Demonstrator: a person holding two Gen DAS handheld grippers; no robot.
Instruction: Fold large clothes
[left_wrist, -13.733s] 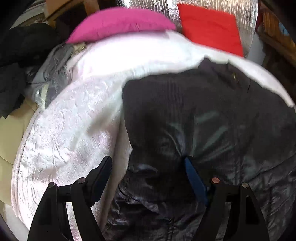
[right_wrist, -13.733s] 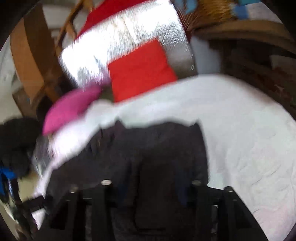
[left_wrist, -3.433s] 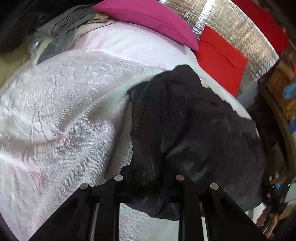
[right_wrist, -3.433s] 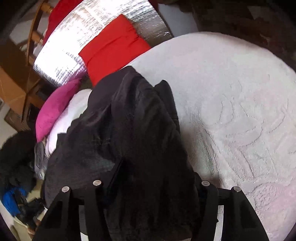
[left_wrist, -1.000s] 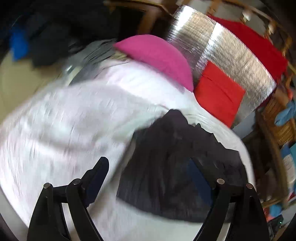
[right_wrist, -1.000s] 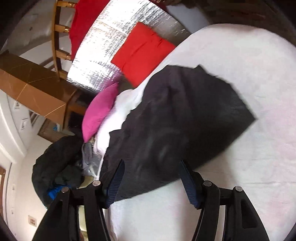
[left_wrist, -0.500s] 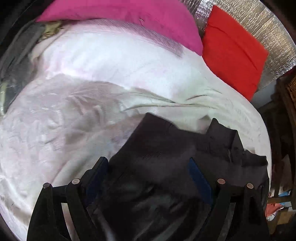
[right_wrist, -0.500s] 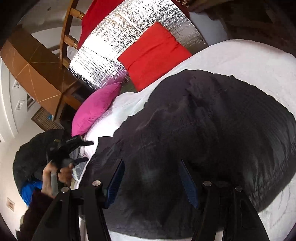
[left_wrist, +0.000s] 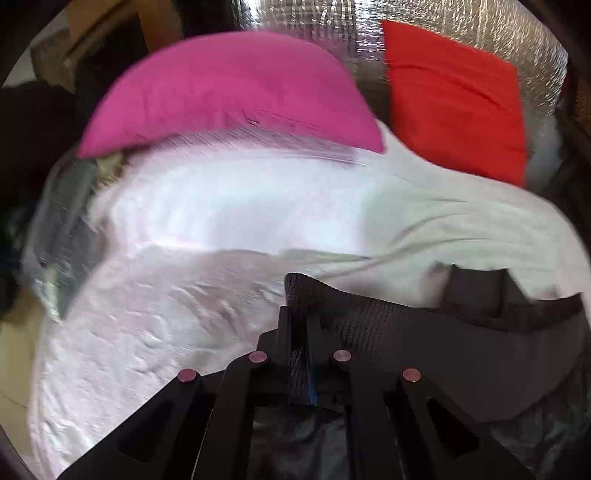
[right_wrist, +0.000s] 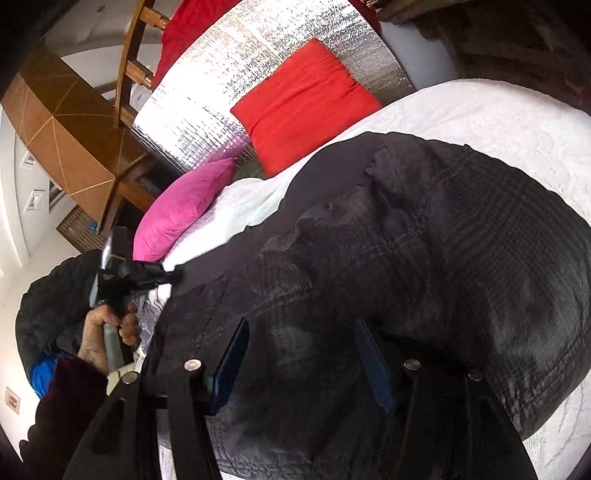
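A dark jacket (right_wrist: 388, 266) is spread over a white bedspread (right_wrist: 498, 122), covering most of the middle of the bed in the right wrist view. In the left wrist view the jacket (left_wrist: 424, 350) is seen at the lower right, with its ribbed hem running along the near edge of the bedspread (left_wrist: 166, 314). The left gripper (left_wrist: 300, 328) is closed, and a corner of the ribbed hem is pinched between its fingers. From the right wrist view the same left gripper (right_wrist: 173, 275) is seen at the left edge of the jacket, carried by a hand (right_wrist: 107, 332) in a dark red sleeve (right_wrist: 62, 398). The right gripper (right_wrist: 301, 354) is held over the near part of the jacket with its blue-padded fingers standing apart; whether the cloth is touched by them cannot be told. At the head of the bed a pink pillow (left_wrist: 229, 92) and a red pillow (left_wrist: 454, 103) are set against a silver foil sheet (left_wrist: 314, 14). A heap of dark clothing (right_wrist: 55, 295) is seen beside the bed, behind the hand.
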